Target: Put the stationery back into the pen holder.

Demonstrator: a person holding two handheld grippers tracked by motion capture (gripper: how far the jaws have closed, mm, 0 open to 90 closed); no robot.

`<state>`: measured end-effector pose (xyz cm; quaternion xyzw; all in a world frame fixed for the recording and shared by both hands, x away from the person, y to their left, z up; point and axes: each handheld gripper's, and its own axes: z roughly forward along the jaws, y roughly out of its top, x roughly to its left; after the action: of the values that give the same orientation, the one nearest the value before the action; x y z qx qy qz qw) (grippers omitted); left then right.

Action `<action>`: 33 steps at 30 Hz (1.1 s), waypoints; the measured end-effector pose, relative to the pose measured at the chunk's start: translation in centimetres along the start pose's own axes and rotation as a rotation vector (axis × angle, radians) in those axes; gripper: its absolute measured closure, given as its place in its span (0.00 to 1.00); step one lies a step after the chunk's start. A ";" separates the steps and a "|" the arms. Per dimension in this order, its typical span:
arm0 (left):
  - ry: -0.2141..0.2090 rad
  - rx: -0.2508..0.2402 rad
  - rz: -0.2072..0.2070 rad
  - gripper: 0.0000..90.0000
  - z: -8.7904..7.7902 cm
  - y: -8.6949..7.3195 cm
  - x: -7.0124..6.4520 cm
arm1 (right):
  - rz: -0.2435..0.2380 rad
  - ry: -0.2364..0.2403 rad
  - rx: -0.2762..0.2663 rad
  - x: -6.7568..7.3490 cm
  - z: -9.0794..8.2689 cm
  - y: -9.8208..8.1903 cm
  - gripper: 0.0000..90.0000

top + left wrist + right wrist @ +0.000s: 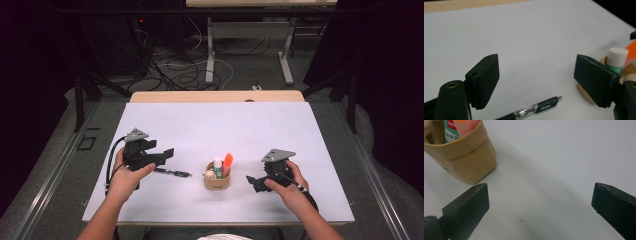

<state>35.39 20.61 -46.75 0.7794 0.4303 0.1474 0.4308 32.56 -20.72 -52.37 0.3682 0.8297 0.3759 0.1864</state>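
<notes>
A black pen [173, 173] with a clear barrel lies flat on the white table sheet [225, 125], left of a tan paper cup [216, 182]. The cup holds a white-capped glue stick [218, 164], an orange marker [228, 161] and a small beige round thing [209, 174]. My left gripper [167, 156] hovers open just above and left of the pen. In the left gripper view the gripper [536, 75] has its jaws wide apart with the pen [536, 108] below them, untouched. My right gripper [252, 182] stands open right of the cup, empty; in its own view [539, 195] the cup [466, 160] sits beyond the left jaw.
The white sheet covers most of the table, with a wooden strip [215, 96] at its far edge. Beyond the table are desk legs [211, 55] and loose cables [175, 75] on the floor. Cables trail from both grippers toward the person.
</notes>
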 end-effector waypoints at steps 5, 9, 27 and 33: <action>0.010 0.060 0.128 0.19 0.1 0.0 -0.2 | 0.000 0.006 0.014 0.0 0.1 0.0 0.01; 0.005 0.107 0.212 0.21 0.3 0.2 -0.1 | 0.007 0.005 0.012 0.1 0.2 0.0 0.02; -0.008 0.304 0.552 0.33 0.7 1.2 -0.3 | -0.009 0.000 0.013 0.1 0.0 0.0 0.02; -0.016 0.372 0.640 0.36 1.0 1.1 0.0 | 0.004 -0.001 0.016 0.1 -0.3 -0.1 0.02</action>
<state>36.57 19.81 -46.49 0.9407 0.1808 0.1878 0.2170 32.28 -20.77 -52.27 0.3715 0.8319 0.3692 0.1833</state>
